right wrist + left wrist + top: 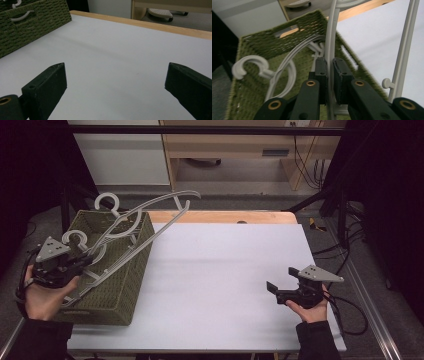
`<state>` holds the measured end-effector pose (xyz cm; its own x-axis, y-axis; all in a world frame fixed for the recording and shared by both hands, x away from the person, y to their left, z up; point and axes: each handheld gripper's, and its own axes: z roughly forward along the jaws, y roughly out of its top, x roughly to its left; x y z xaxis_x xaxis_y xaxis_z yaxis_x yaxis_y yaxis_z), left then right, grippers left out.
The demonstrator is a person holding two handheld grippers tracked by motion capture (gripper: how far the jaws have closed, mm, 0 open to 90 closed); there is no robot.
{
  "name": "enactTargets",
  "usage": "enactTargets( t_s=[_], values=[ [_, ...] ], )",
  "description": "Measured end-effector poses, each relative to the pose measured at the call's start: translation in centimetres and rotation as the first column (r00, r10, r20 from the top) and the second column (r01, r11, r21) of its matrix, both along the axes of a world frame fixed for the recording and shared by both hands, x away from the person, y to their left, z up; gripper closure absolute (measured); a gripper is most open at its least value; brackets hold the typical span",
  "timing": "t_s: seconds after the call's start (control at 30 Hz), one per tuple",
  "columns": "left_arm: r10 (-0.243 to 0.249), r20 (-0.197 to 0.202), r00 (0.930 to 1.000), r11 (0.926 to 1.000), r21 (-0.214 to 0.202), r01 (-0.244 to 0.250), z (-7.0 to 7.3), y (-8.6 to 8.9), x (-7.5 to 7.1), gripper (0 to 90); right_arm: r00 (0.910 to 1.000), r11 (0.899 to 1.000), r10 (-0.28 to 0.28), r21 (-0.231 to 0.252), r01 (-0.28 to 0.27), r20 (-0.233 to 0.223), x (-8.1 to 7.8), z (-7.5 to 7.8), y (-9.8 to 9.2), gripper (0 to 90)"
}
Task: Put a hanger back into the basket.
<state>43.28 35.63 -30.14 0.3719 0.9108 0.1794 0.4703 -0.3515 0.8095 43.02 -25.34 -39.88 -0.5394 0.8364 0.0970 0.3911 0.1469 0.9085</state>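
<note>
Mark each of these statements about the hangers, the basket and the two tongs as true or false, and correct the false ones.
1. The left tongs are clamped on a grey hanger. True.
2. The right tongs hold a hanger too. False: their jaws stand wide apart with nothing between them, above the white table top.
3. The woven basket is green. True.
4. The basket sits at the table's right edge. False: in the high view it sits at the left edge, by the left tongs.
5. Other hangers lie inside the basket. True.
</note>
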Motion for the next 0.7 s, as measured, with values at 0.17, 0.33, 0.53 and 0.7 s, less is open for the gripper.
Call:
enactTargets(
  t_s=[0.17, 0.33, 0.53, 0.7],
  values=[
    [0.040, -0.014, 0.9991, 0.9991, 0.011, -0.040, -0.7, 2.1, 0.6, 82.5, 1.0000, 1.000, -0.001, -0.003, 0.001, -0.001, 0.0, 0.0, 0.0, 4.3],
    [0.080, -0.025, 0.9965, 0.9965, 0.027, -0.080, -1.5, 4.0, 0.9, 82.5, 1.0000, 1.000, 0.000, -0.006, 0.000, -0.002, 0.1, -0.1, 0.1, 4.2],
    [0.116, -0.036, 0.9926, 0.9924, 0.045, -0.115, -2.2, 5.7, 1.1, 82.5, 1.0000, 1.000, 0.002, -0.005, -0.002, -0.006, 0.1, -0.2, 0.2, 3.9],
    [0.142, -0.045, 0.9888, 0.9884, 0.059, -0.140, -2.6, 7.0, 1.5, 82.4, 0.9999, 1.000, 0.001, -0.007, -0.001, -0.011, 0.1, -0.2, 0.2, 3.7]
  ],
)
